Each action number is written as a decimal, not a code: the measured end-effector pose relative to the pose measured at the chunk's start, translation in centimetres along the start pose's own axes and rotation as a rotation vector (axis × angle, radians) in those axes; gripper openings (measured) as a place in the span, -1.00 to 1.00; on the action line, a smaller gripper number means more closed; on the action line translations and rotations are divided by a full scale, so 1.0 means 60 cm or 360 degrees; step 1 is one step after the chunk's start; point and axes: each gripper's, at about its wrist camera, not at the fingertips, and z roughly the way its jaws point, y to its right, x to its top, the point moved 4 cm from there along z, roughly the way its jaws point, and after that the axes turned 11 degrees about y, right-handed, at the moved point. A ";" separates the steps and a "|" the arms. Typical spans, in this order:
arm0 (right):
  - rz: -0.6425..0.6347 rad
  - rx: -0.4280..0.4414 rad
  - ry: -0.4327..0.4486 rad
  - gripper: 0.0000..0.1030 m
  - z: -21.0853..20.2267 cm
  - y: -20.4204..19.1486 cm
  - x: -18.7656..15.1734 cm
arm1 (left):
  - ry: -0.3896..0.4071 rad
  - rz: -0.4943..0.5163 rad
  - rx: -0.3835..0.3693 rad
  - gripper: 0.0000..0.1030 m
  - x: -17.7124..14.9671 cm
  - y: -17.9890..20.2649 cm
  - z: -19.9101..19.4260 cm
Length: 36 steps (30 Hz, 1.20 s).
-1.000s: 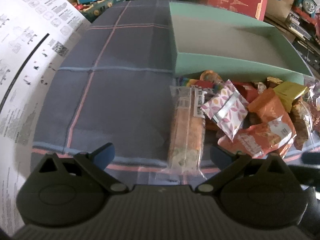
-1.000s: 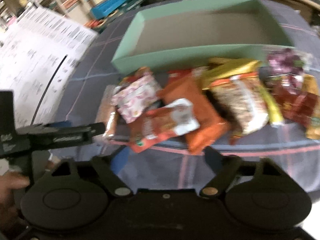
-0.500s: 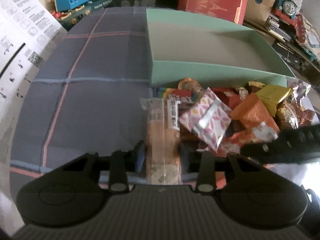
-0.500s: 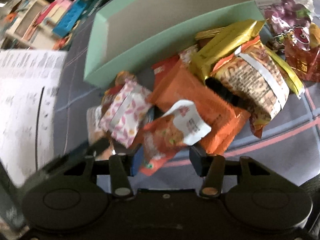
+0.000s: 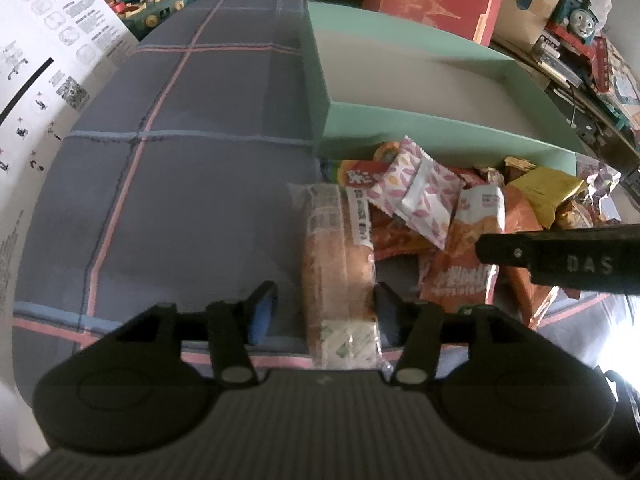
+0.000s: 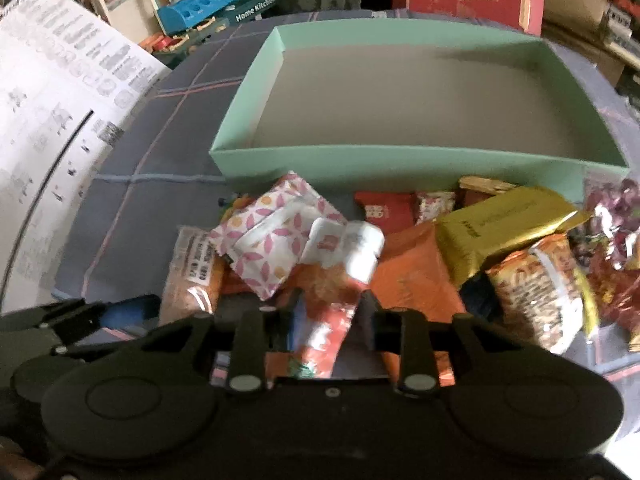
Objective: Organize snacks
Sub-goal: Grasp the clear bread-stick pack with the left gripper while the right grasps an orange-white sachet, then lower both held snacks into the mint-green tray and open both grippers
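My left gripper (image 5: 326, 312) points steeply down at the near edge of the snack heap, and its jaws have just been opening a little. The long bread-like bar in clear crinkly wrap (image 5: 340, 276) lies lengthwise between my blue pads (image 5: 262, 314); the right-hand pad sits against the wrapper's side, while a strip of cloth shows between the left-hand pad and the bar, so I am not squeezing it.

My right gripper (image 6: 326, 330) has just been closing, and its jaws now pinch the lower part of the glossy orange-red pouch (image 6: 326, 320), whose white flap curls up above the fingers. In the left wrist view the same gripper shows as a flat black bar (image 5: 560, 258) crossing over the orange packets.

The snacks lie in a loose pile on the grey-blue checked cloth (image 5: 180, 200) with thin pink and pale-blue lines. Among them are a soft white sachet printed with pink and orange petals (image 6: 268, 240), a stiff folded gold foil pack (image 6: 500, 228), a flat matte orange bag (image 6: 416, 280), a small red square packet (image 6: 384, 210) and a crinkled brown-and-orange pack (image 6: 536, 296). Just behind the pile stands the shallow mint-green cardboard box (image 6: 400, 164), rectangular, with a plain grey floor. A large white printed sheet (image 6: 52, 120) lies off to the left.
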 end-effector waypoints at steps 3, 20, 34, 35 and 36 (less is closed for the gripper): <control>0.0012 0.0017 -0.0011 -0.24 -0.003 -0.006 -0.006 | -0.0005 -0.0004 -0.0006 0.03 0.001 0.000 0.004; -0.0062 0.0085 0.0060 -0.66 0.006 0.004 -0.014 | -0.0028 0.0018 0.0009 -0.24 -0.005 0.004 0.003; 0.0068 0.0233 0.0171 -0.68 -0.084 0.062 0.017 | 0.0113 0.0001 0.0016 -0.27 0.035 0.010 -0.073; 0.0070 0.0240 0.0185 -0.68 -0.089 0.067 0.024 | 0.0127 0.0011 0.0023 -0.27 0.044 0.012 -0.077; 0.0072 0.0246 0.0204 -0.68 -0.094 0.072 0.034 | 0.0137 0.0021 0.0026 -0.27 0.053 0.014 -0.078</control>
